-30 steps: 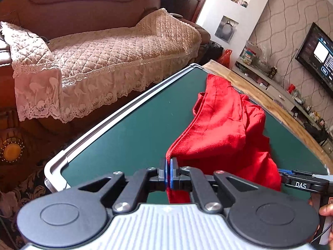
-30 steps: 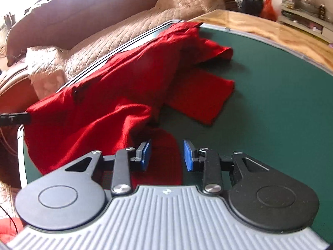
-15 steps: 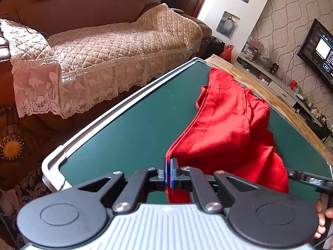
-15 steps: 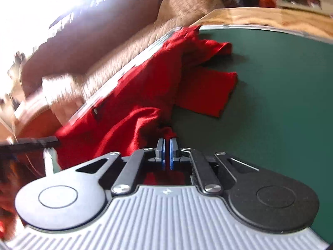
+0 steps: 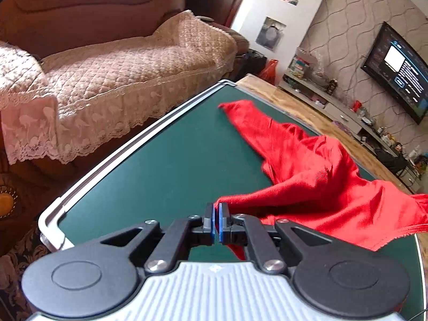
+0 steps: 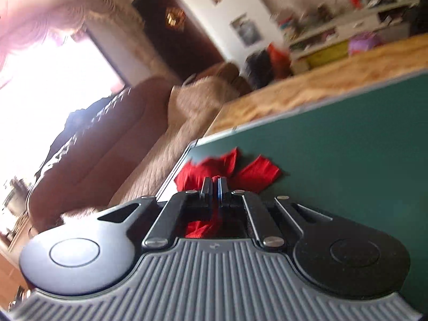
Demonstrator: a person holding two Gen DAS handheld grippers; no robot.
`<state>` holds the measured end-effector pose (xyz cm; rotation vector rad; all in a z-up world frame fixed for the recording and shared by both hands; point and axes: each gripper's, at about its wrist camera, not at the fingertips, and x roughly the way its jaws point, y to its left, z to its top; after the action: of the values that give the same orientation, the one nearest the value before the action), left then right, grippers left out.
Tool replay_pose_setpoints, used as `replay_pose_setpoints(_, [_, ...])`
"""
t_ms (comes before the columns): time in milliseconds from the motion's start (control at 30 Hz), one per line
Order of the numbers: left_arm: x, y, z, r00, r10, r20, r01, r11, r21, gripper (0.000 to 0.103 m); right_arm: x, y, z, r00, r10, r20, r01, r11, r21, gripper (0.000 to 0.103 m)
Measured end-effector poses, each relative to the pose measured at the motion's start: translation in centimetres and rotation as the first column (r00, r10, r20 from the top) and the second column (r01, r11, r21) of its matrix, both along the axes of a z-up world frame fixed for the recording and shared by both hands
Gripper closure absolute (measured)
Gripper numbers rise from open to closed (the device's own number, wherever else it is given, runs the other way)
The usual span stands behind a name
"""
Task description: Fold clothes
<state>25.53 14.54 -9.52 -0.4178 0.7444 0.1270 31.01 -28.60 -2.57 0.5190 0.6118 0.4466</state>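
The left gripper (image 5: 216, 220) stays clamped on an edge of the red knit garment (image 5: 315, 176), and the right gripper (image 6: 215, 187), open a second ago, now pinches a bunched fold of the same cloth. Since then the garment has been drawn rightward and partly lifted across the green-topped table with a pale metal rim (image 5: 149, 171), one end still lying near the far corner. The right wrist view is tilted and blurred, showing only a small red bunch, whereas the left view shows the spread cloth, the sofa with a quilted beige cover (image 5: 120, 61) and the wall-mounted television (image 5: 398, 72).
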Motion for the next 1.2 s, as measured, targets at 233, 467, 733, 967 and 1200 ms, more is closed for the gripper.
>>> replay_pose_setpoints(233, [-0.2, -1.3, -0.4, 0.999, -0.032, -0.043, 0.033, 0.999, 0.009, 0.1, -3.7, -1.3, -0.7, 0.994, -0.095, -0.051, 0.084, 0.979, -0.188, 0.1])
replay_pose_setpoints(467, [-0.8, -5.3, -1.5, 0.973, -0.185, -0.135, 0.183, 0.983, -0.025, 0.095, -5.2, -1.3, -5.4, 0.974, -0.138, -0.182, 0.092, 0.966, -0.241, 0.1])
replay_pose_setpoints(733, [-1.2, -10.0, -3.0, 0.929, -0.298, -0.219, 0.284, 0.954, -0.096, 0.093, -5.7, -1.2, -7.4, 0.965, -0.159, -0.209, 0.1, 0.958, -0.269, 0.1])
replay_pose_setpoints(967, [-1.6, -11.6, -3.6, 0.913, -0.284, -0.292, 0.26, 0.958, -0.121, 0.067, -6.1, -1.3, -8.1, 0.963, -0.147, -0.224, 0.087, 0.962, -0.26, 0.1])
replay_pose_setpoints(1200, [-1.6, -12.0, -3.9, 0.917, -0.253, -0.307, 0.226, 0.966, -0.122, 0.052, -6.1, -1.4, -8.7, 0.962, -0.145, -0.231, 0.086, 0.965, -0.247, 0.099])
